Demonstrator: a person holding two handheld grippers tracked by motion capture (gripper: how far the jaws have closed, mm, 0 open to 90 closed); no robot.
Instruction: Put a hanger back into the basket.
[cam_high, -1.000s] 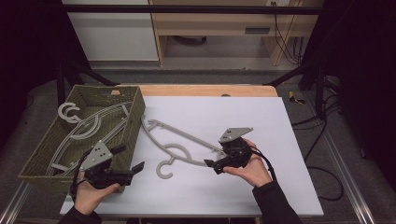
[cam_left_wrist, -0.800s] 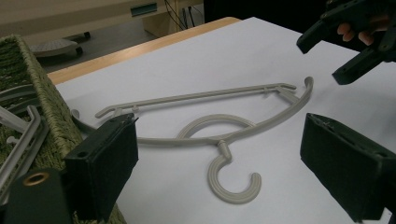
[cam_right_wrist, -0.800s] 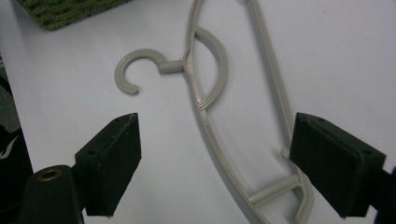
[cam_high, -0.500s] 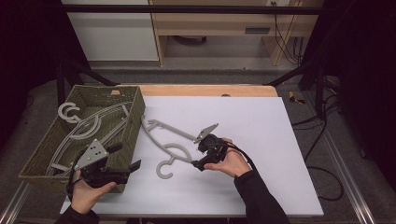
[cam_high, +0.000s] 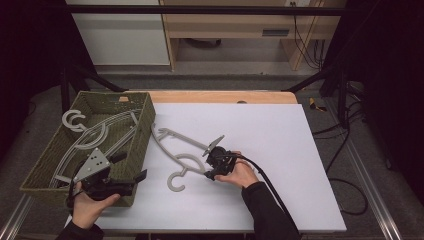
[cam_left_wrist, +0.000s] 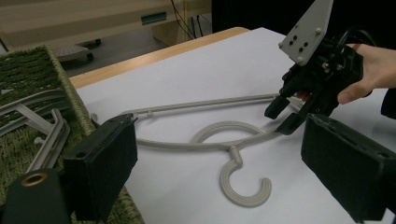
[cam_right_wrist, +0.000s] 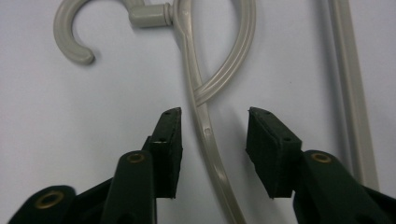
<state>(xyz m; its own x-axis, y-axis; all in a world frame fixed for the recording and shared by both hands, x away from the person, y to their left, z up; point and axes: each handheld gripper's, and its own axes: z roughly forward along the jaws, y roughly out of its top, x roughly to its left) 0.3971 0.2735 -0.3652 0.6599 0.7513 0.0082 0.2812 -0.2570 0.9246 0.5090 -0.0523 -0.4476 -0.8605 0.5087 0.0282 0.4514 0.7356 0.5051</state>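
Observation:
A grey plastic hanger (cam_high: 172, 145) lies flat on the white table (cam_high: 280, 150), its hook (cam_high: 176, 182) towards the front. My right gripper (cam_high: 207, 169) is tipped down onto it and open. Its jaws straddle the hanger's curved arm (cam_right_wrist: 198, 100) just behind the loop, and the pads (cam_right_wrist: 170, 135) stand apart from the plastic. My left gripper (cam_high: 140, 177) is held at the basket's front corner, open and holding nothing. In the left gripper view the hanger (cam_left_wrist: 219, 142) lies ahead of its jaws, with the right gripper (cam_left_wrist: 280, 116) at the hanger's far end.
A green woven basket (cam_high: 145, 122) sits at the table's left edge and holds several more grey hangers (cam_high: 95, 137), one hook (cam_high: 72, 120) poking over its rim. A cable (cam_high: 270, 180) trails from the right gripper along the person's forearm.
My right gripper moved left across the table, tipped downward, and now straddles the hanger's arm. My left gripper has barely shifted.

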